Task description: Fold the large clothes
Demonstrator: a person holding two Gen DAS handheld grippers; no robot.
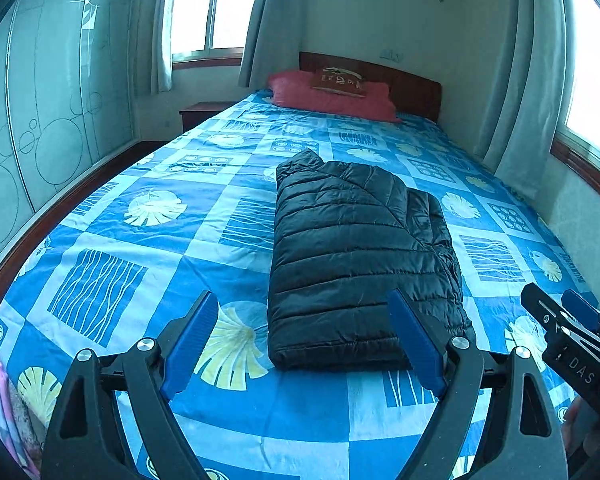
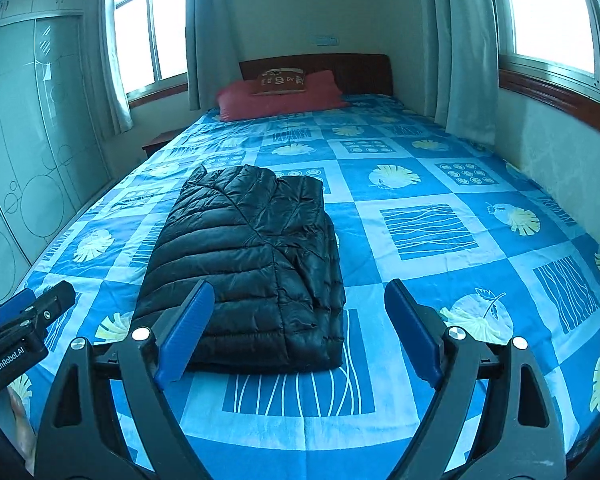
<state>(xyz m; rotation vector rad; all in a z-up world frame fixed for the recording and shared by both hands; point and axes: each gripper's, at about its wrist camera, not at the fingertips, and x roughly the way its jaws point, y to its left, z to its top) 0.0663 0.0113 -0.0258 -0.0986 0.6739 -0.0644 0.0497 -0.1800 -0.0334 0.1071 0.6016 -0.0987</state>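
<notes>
A black quilted puffer jacket (image 1: 360, 256) lies folded into a compact rectangle on the blue patterned bedspread (image 1: 140, 240). It also shows in the right wrist view (image 2: 252, 264). My left gripper (image 1: 304, 300) is open and empty, held above the bed at the jacket's near edge. My right gripper (image 2: 300, 292) is open and empty, held above the jacket's near right corner. The right gripper shows at the right edge of the left wrist view (image 1: 572, 320). The left gripper shows at the left edge of the right wrist view (image 2: 24, 312).
A red pillow (image 1: 332, 96) with a small brown cushion (image 1: 340, 80) lies by the wooden headboard (image 1: 412, 84). A wardrobe (image 1: 40, 120) stands left of the bed, a nightstand (image 1: 200, 112) at the far left. Windows with curtains (image 1: 516, 100) line the right wall.
</notes>
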